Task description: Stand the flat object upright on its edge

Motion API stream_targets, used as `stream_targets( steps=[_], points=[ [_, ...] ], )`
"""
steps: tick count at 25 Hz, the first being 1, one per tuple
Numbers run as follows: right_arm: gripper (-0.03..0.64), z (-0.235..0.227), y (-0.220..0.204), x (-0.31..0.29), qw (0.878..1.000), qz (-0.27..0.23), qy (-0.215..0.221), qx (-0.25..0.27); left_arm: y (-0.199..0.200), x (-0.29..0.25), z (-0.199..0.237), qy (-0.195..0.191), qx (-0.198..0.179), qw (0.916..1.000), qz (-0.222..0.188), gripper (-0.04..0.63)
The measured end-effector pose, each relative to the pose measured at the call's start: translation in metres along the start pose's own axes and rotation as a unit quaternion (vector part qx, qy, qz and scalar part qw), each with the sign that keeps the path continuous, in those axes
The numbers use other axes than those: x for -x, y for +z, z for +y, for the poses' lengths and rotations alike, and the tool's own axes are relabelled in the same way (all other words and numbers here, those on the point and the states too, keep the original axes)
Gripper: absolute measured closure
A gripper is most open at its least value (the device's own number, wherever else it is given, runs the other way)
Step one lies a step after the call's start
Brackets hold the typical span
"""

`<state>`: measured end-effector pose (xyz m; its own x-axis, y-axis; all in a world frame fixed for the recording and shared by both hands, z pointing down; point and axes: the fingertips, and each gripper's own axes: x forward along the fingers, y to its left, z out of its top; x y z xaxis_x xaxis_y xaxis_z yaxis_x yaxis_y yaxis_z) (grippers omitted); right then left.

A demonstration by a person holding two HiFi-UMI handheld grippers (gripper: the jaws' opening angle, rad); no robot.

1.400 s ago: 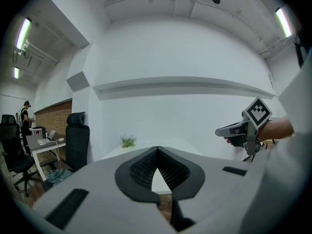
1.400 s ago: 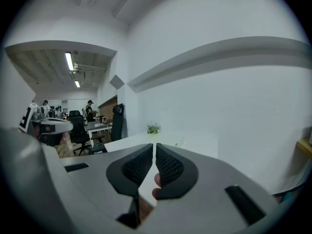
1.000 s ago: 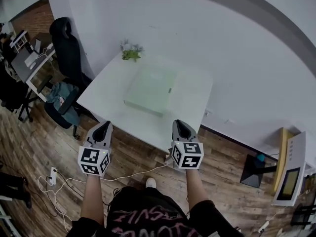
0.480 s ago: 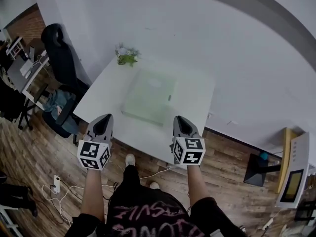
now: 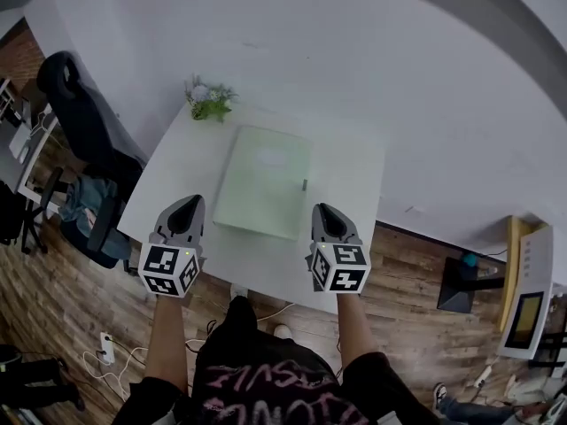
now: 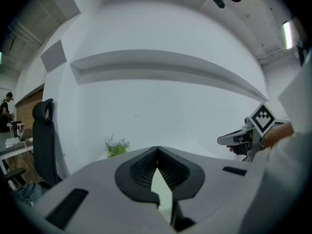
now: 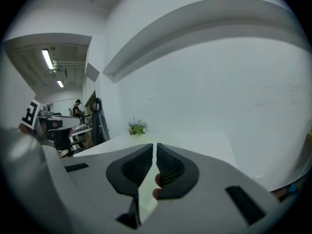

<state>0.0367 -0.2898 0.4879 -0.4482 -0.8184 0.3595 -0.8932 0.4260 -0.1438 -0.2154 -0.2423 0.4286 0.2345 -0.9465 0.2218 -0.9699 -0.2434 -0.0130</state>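
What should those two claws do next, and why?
Probably open them and reach forward: the pale green board lies flat on the table, and the left gripper and right gripper are both shut, empty, not touching it.

**Head view.** High over the person, facing steeply down onto the white table (image 5: 345, 193). The left gripper (image 5: 187, 204) and right gripper (image 5: 322, 211) sit at its near edge.

**Left gripper view.** Low and close behind its own fingers (image 6: 141, 172), facing across the white table to the wall (image 6: 161, 101). The potted plant (image 6: 116, 146) stands beyond the fingertips, to their left.

**Right gripper view.** Set likewise, with the potted plant just left beyond its fingers (image 7: 170, 172).

**Shared by all views.** White table, potted plant, wall.
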Motion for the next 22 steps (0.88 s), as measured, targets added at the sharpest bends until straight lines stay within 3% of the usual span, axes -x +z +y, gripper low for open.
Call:
stream_targets(
  steps=[8, 16, 17, 19, 22],
  points=[
    [0.586, -0.007, -0.011, -0.048, 0.999, 0.035, -0.021, -0.022, -0.020, -0.072, 0.026, -0.046, 0.021, 0.9978, 0.042, 0.580],
    [0.569, -0.014, -0.042, -0.081, 0.995, 0.086, -0.027, -0.053, -0.055, -0.131, 0.037, -0.087, 0.049, 0.9900, 0.100, 0.577],
    [0.543, -0.016, -0.047, -0.083, 0.994, 0.093, -0.026, -0.058, -0.060, -0.138, 0.037, -0.093, 0.055, 0.9884, 0.107, 0.564],
    [0.501, -0.018, -0.056, -0.089, 0.992, 0.106, -0.023, -0.067, -0.069, -0.149, 0.037, -0.103, 0.061, 0.9854, 0.121, 0.477],
    [0.475, -0.016, -0.069, -0.098, 0.989, 0.123, -0.011, -0.080, -0.083, -0.162, 0.038, -0.113, 0.065, 0.9821, 0.136, 0.455]
  ],
)
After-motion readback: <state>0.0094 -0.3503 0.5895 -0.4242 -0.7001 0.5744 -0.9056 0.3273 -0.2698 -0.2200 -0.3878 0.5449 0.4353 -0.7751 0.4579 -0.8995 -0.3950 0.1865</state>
